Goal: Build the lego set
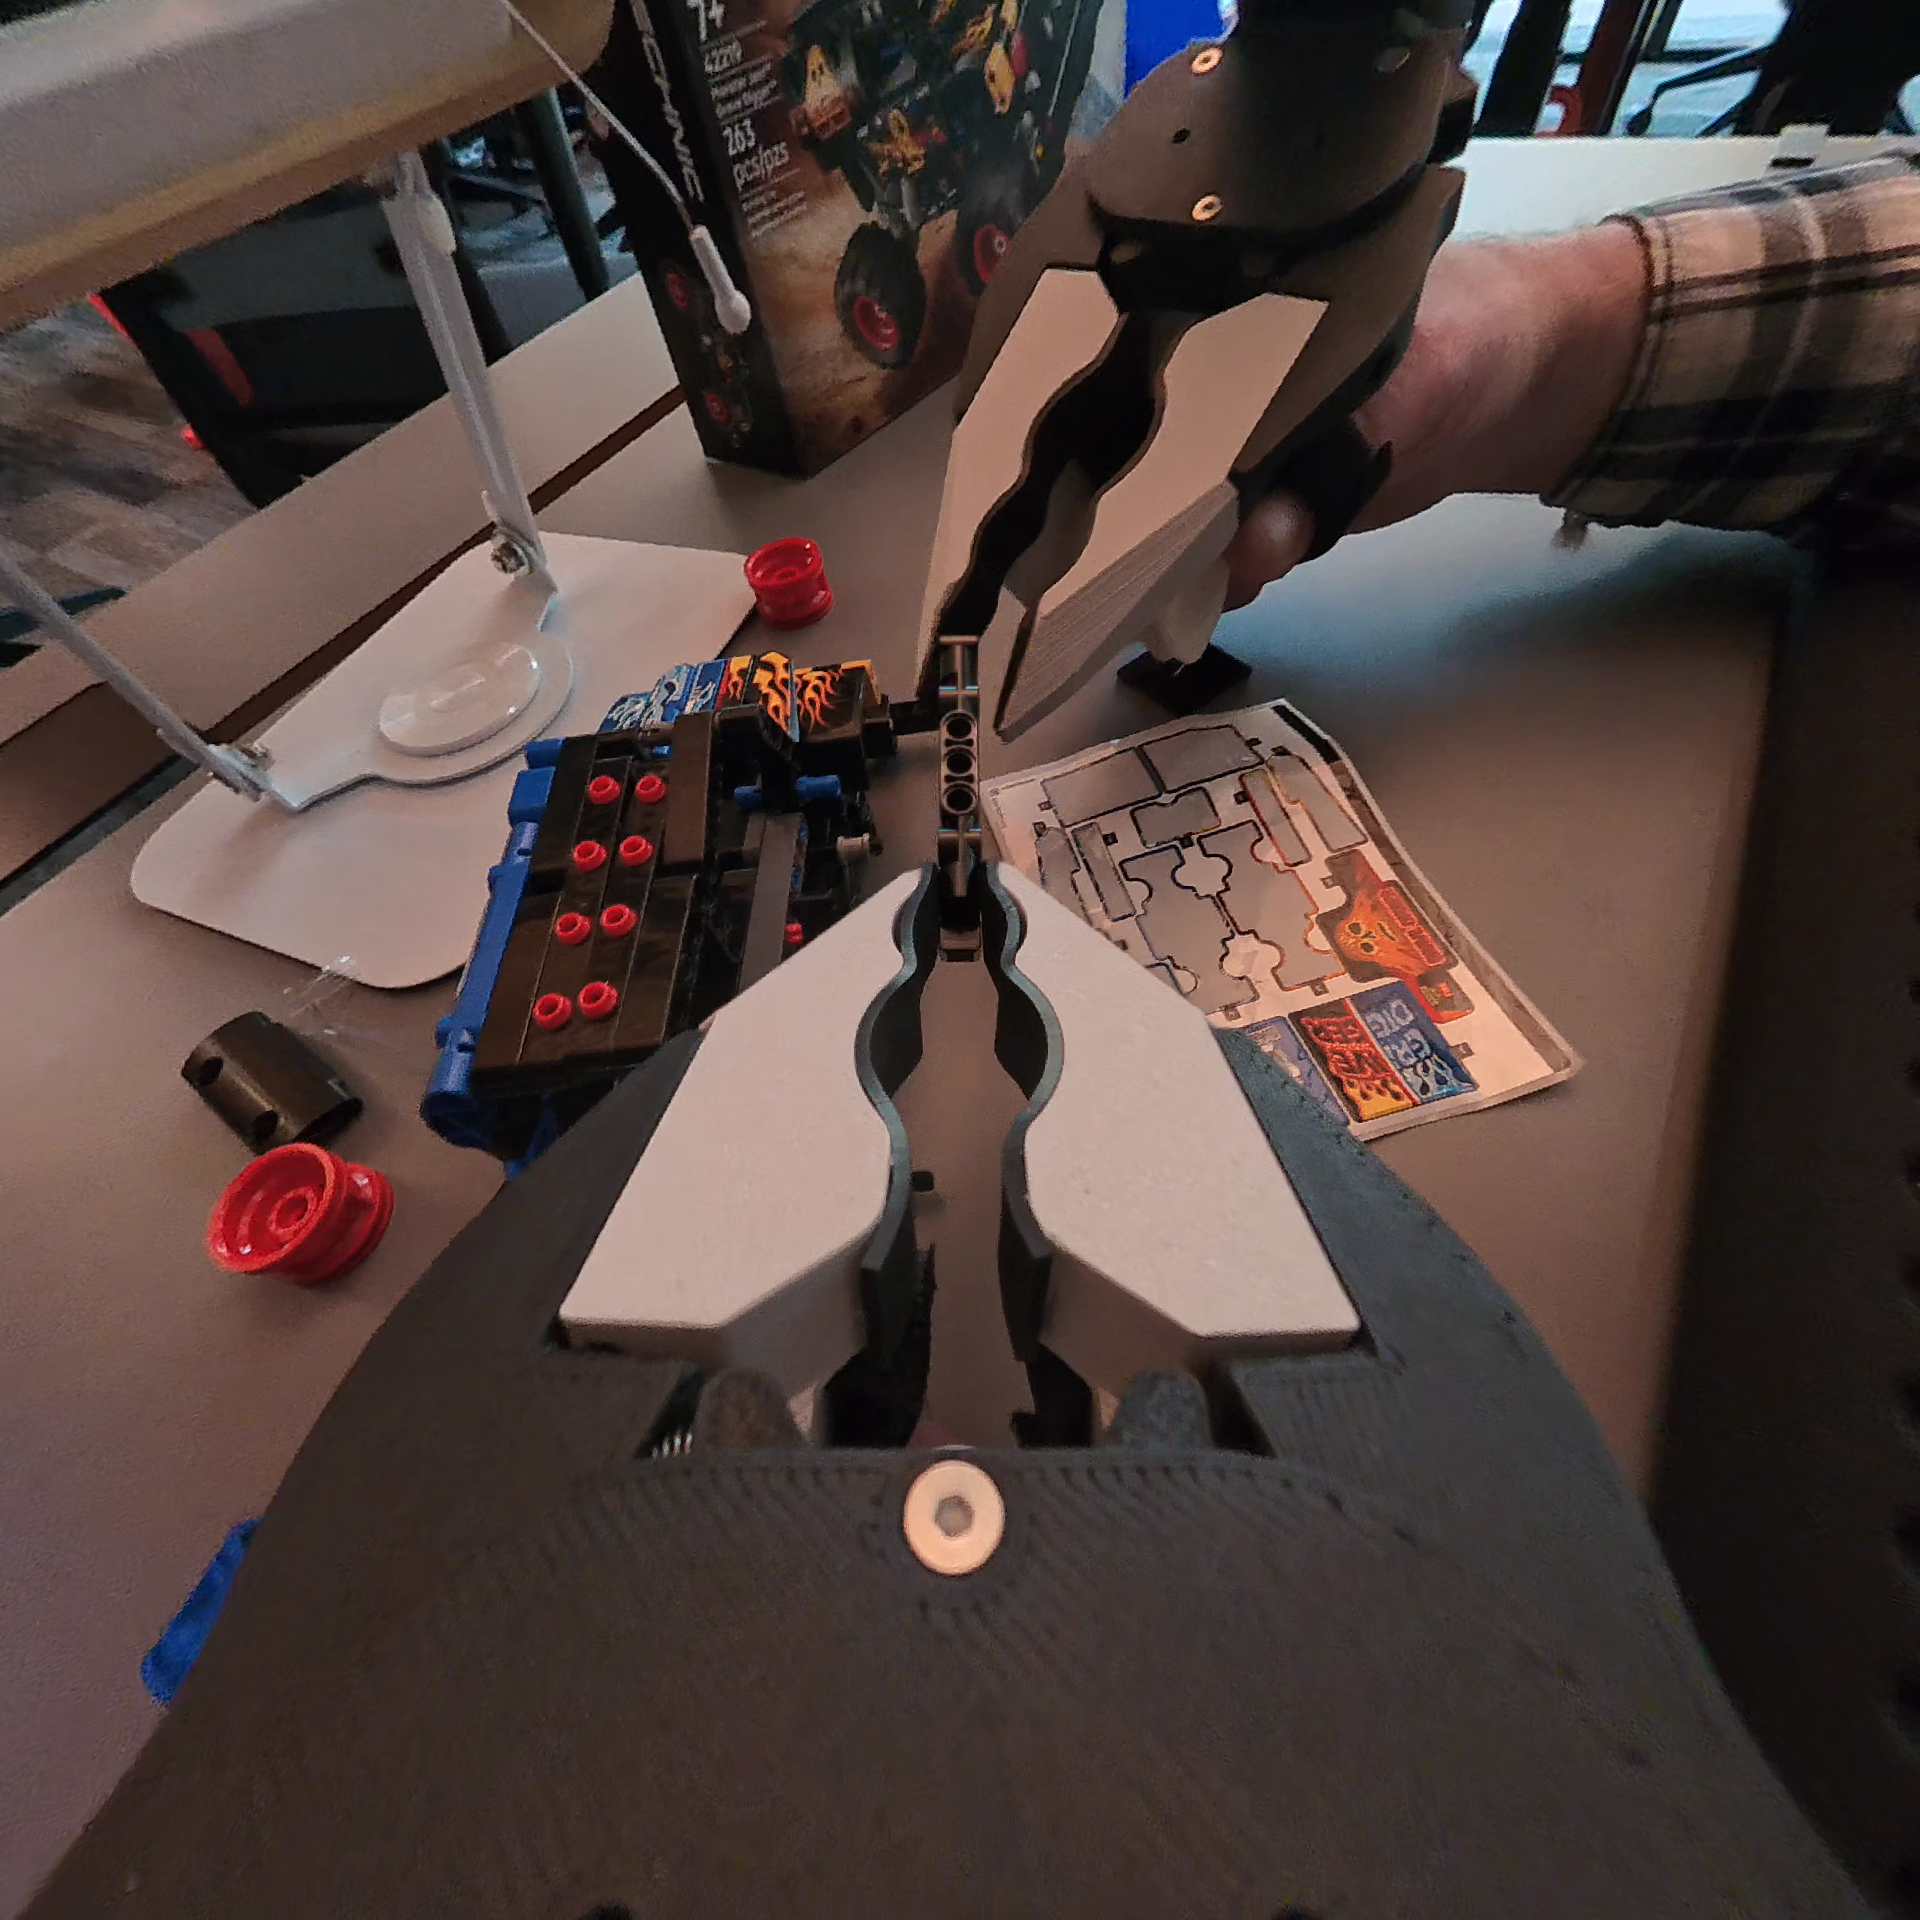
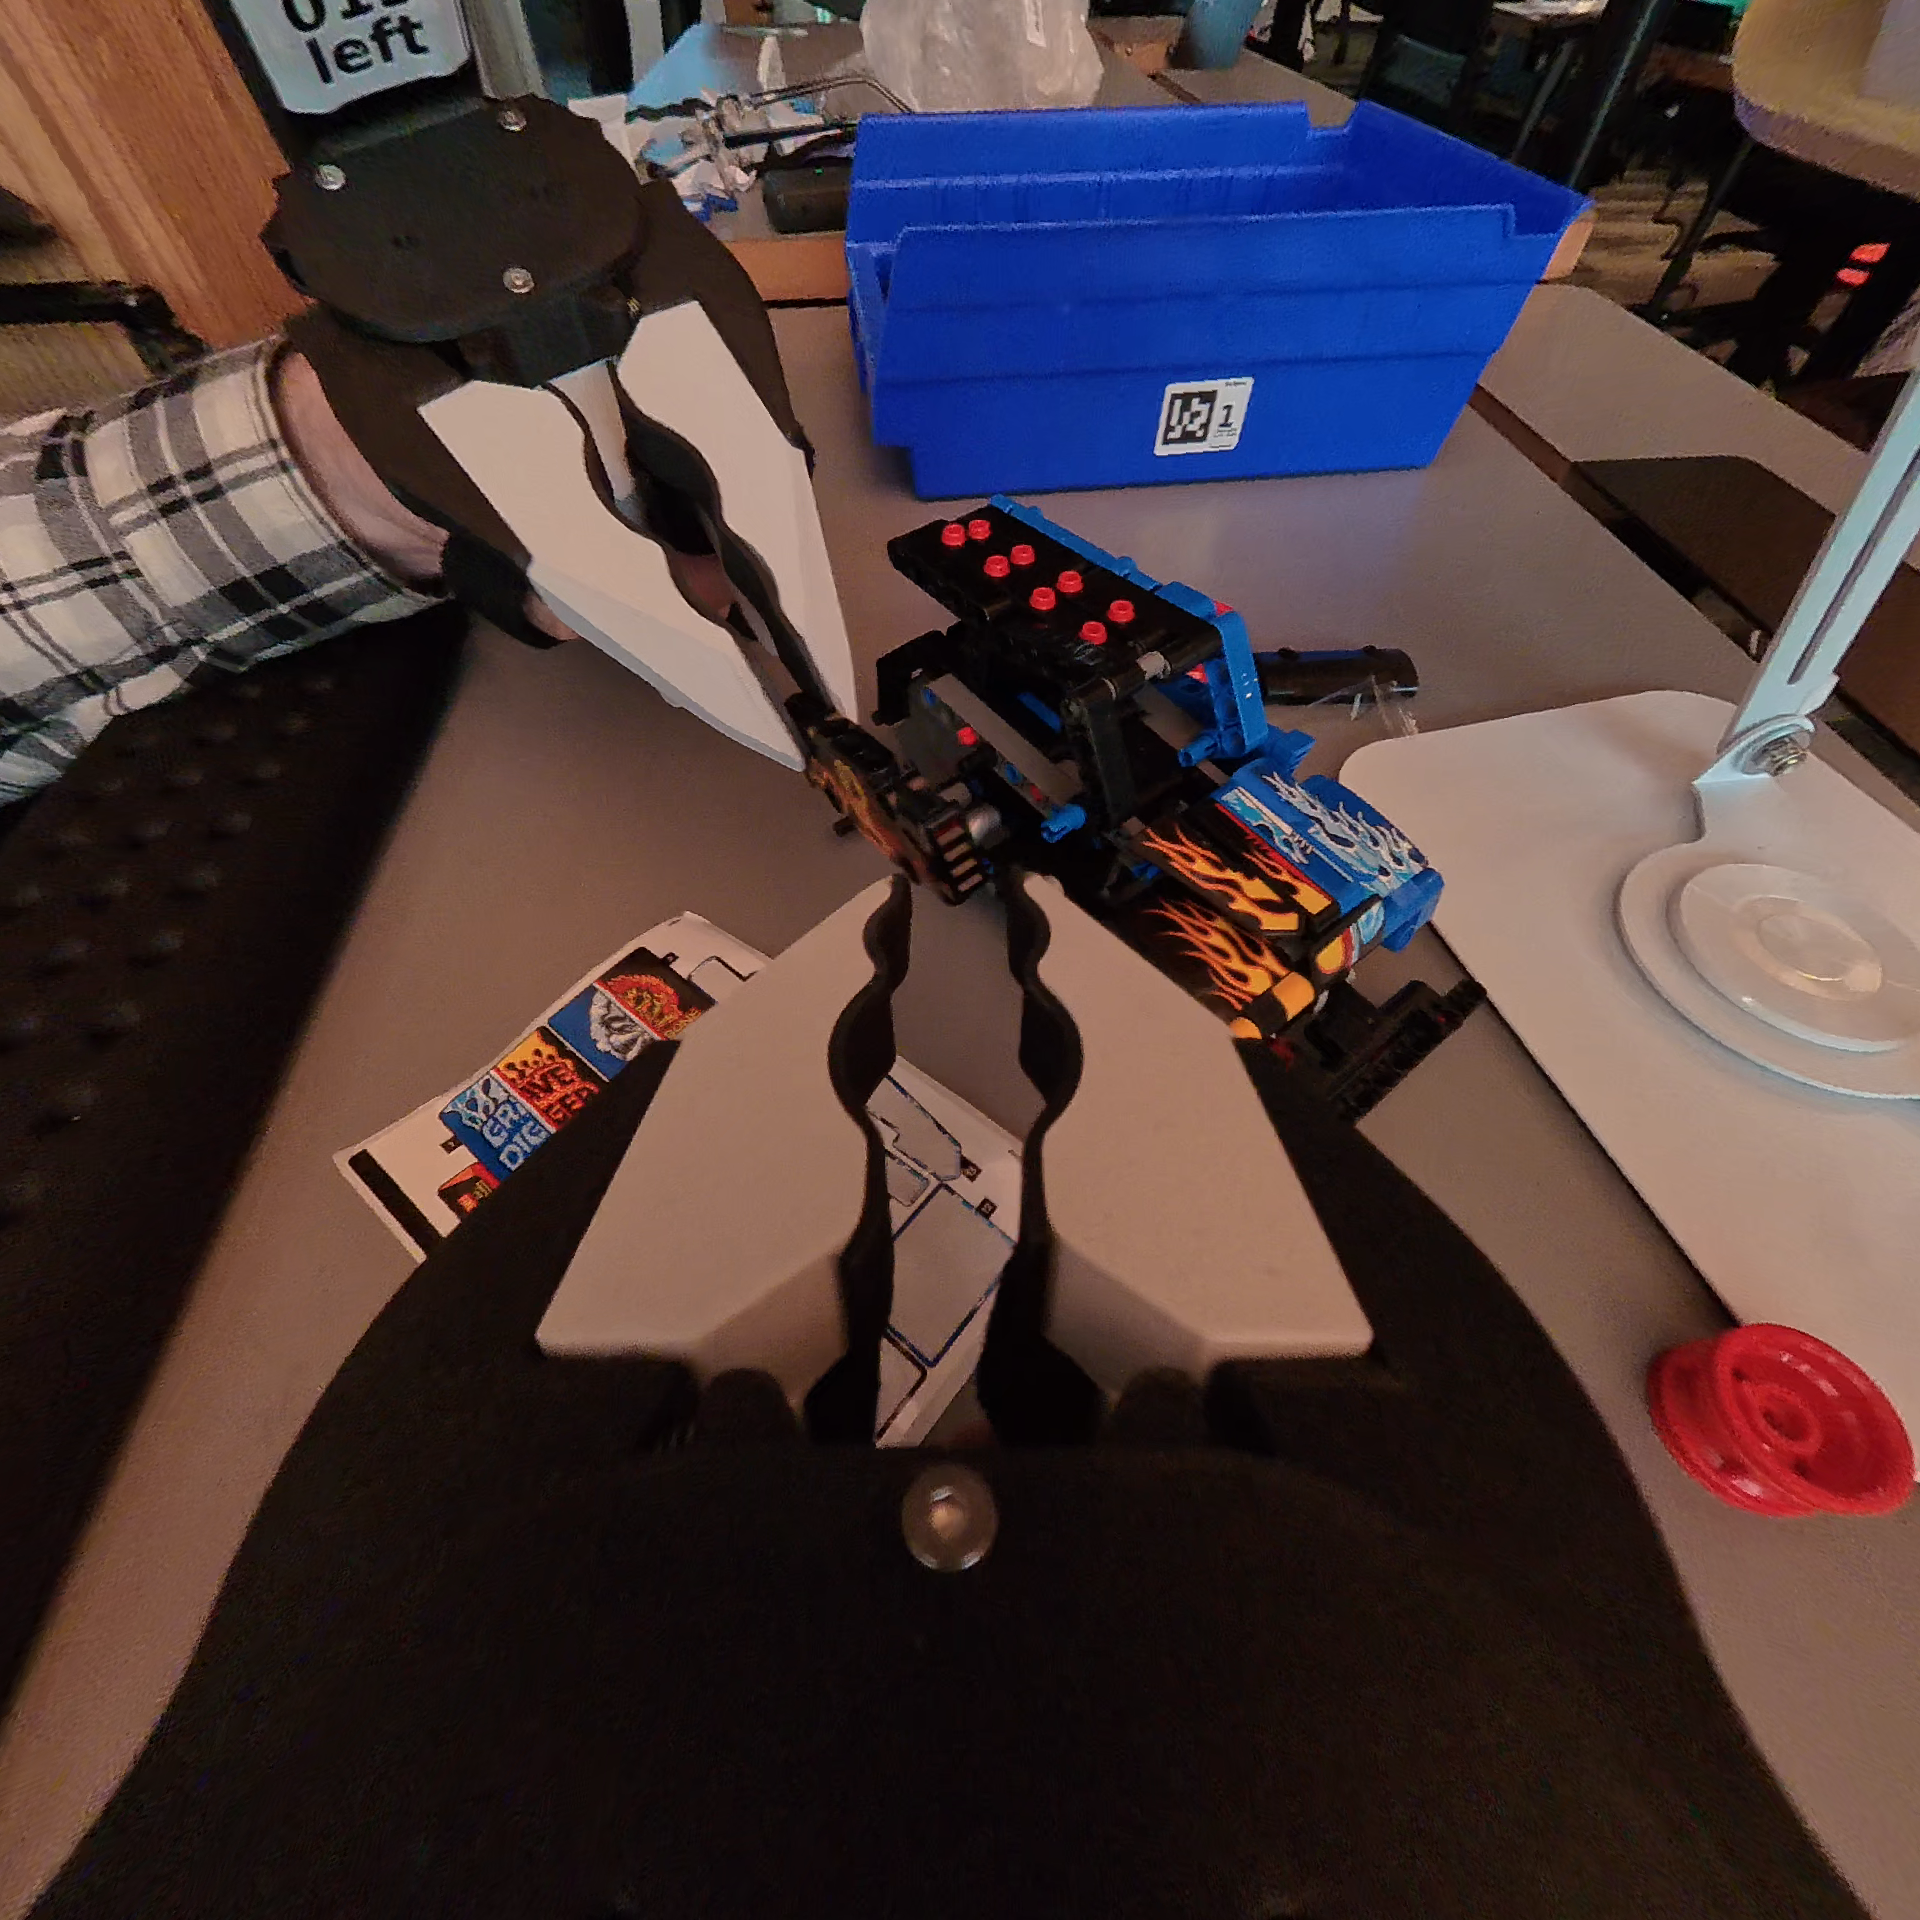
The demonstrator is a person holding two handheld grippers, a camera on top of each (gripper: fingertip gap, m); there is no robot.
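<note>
The left gripper point(image 1: 956, 883), nearest in its own view, is clamped on the near end of a dark grey studless beam with round holes point(image 1: 958, 769). This beam juts out from the side of the half-built truck body of black, blue and flame-printed plastic point(image 1: 665, 862), which lies on the grey table point(image 1: 1507, 644).

The right gripper point(image 2: 961, 894) has its tips a little apart on either side of the beam's far end. The right wrist view leaves a narrow gap showing, so I cannot tell whether it is truly gripping the part or only bracketing it.

The step in hand looks like seating or adjusting this beam on the model. To do it well:

- The left gripper should hold firm as an anchor, so the model does not slide.
- The right gripper should close squarely on the beam before pushing.
- The push should run along the pin axis, not at a slant, or the beam may twist out.

Just beside the beam lies a partly used white sticker sheet point(image 1: 1278, 914), and it should not be dragged. A red plastic wheel hub point(image 1: 299, 1210) sits to the near left, and another red hub point(image 1: 790, 582) lies beyond the model. Farther off stand the white lamp base point(image 1: 416, 748), the printed set box point(image 1: 852, 208) and, in the right wrist view, a blue plastic bin point(image 2: 1195, 301).
</note>
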